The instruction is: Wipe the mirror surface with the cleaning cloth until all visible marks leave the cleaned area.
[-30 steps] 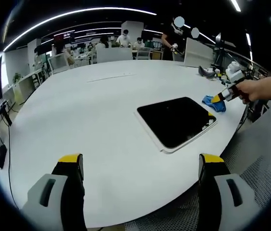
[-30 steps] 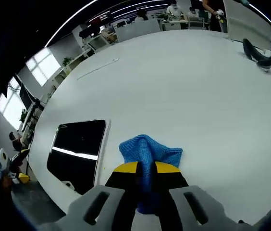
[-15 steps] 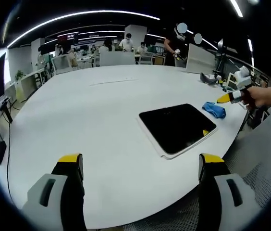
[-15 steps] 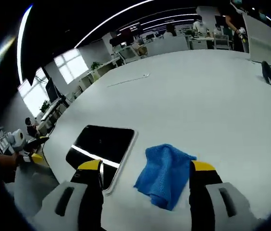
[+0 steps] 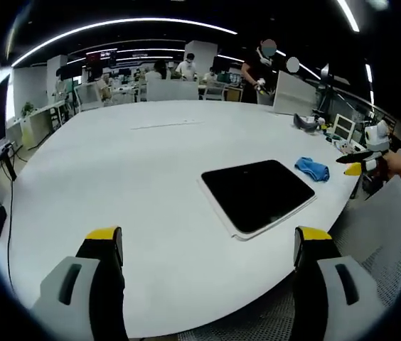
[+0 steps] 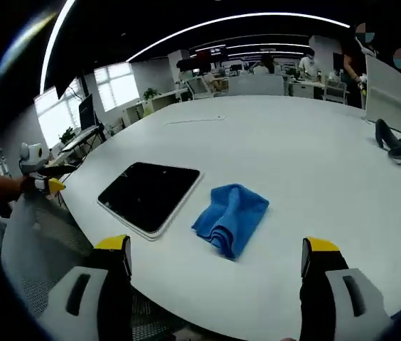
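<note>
- Mirror [image 6: 148, 195]: dark, white-framed rectangle, flat on the white counter [image 6: 293, 156] near its edge.
- Cleaning cloth [image 6: 230, 217]: blue, crumpled, on the counter just beside the mirror, apart from it.
- Left tool [image 5: 204, 249]: jaws apart, empty, low over the counter edge.
- Right tool [image 6: 218, 256]: jaws apart, empty, short of the cloth.
- Chair [image 5: 378, 234]: grey mesh, at the counter edge.

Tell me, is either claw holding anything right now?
No. Both claws are open and empty. The blue cleaning cloth lies crumpled on the white table beside the mirror, untouched.
</note>
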